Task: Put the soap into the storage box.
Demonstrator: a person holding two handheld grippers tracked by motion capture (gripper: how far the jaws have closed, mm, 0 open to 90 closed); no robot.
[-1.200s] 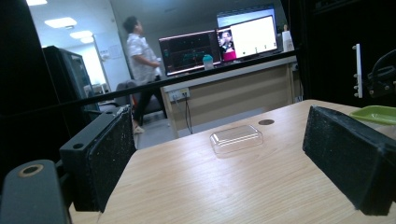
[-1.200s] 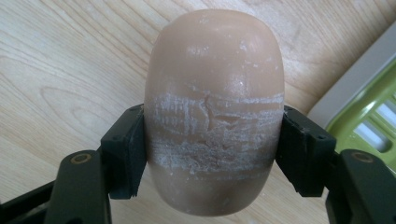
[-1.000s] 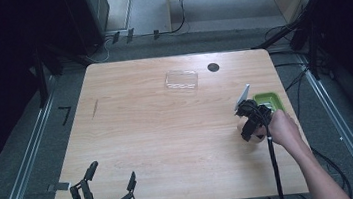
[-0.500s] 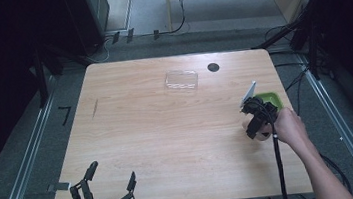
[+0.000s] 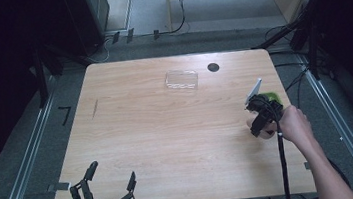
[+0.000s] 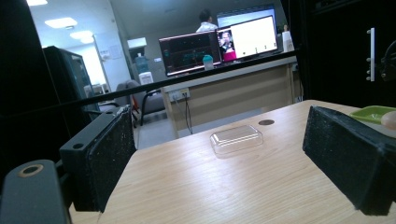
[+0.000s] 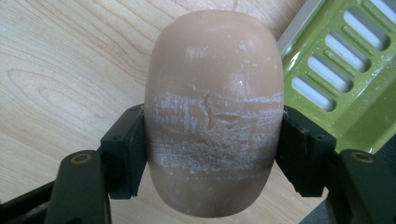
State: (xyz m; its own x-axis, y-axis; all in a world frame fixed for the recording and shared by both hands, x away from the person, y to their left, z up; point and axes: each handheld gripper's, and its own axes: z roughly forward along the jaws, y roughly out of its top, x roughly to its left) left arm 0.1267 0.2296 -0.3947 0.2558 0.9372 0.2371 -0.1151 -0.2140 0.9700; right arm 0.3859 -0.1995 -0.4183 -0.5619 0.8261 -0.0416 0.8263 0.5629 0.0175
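Note:
My right gripper (image 7: 212, 140) is shut on a peach-coloured oval bar of soap (image 7: 215, 84), with a pad pressing each side across its scuffed middle. The soap hangs just over the wooden table, beside a green slotted soap dish (image 7: 345, 70). In the high view the right gripper (image 5: 260, 120) is near the table's right edge, with the dish (image 5: 271, 97) just behind it. My left gripper (image 5: 106, 188) rests at the table's front left corner. Its jaws stand wide apart with nothing between them (image 6: 219, 163).
A clear plastic lid (image 5: 181, 80) lies towards the far middle of the table (image 5: 168, 130), with a small black disc (image 5: 213, 67) to its right. Both also appear in the left gripper view, the lid (image 6: 236, 138) and the disc (image 6: 266, 122). Desks and monitors stand beyond.
My right gripper, with the soap in it, has shifted slightly to the right, closer to the green dish. The left gripper has stayed where it was.

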